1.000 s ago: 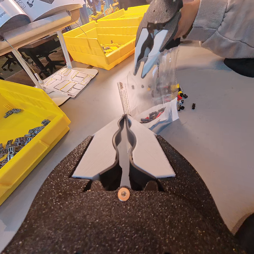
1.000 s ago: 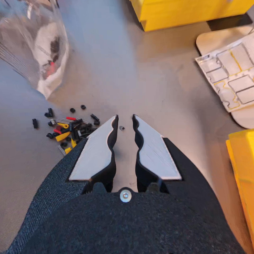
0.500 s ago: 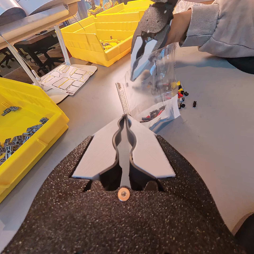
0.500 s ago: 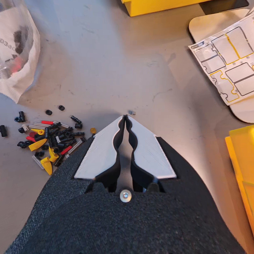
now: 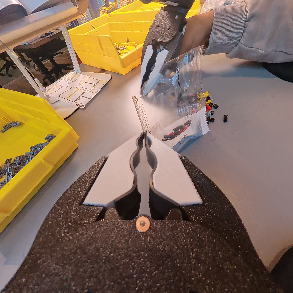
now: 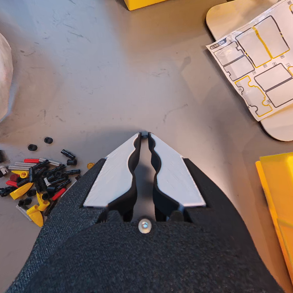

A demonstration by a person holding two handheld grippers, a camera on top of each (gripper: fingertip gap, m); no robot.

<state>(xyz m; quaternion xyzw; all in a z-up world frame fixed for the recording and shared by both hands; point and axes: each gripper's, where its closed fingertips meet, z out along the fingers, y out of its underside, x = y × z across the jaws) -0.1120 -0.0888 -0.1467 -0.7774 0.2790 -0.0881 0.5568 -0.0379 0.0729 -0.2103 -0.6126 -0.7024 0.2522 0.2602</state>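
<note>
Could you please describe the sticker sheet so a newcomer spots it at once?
On the grey table, find the white stand base beyond the near yellow bin. The sticker sheet lies on it, overhanging its edge: the only flat sheet, with panels outlined black and yellow.

holds the left gripper (image 5: 144, 134) low over the bench (image 5: 237, 174), pointing forward, tips pressed together on the edge strip of a clear bag (image 5: 174, 88). grips the right gripper (image 5: 145, 90) in a bare hand (image 5: 195, 33) with a grey sleeve (image 5: 237, 31), angled steeply down, tips near the bench top. leaves a thin gap between its tips, a small dark bit (image 6: 144, 136) there; held or not, cannot tell.
</note>
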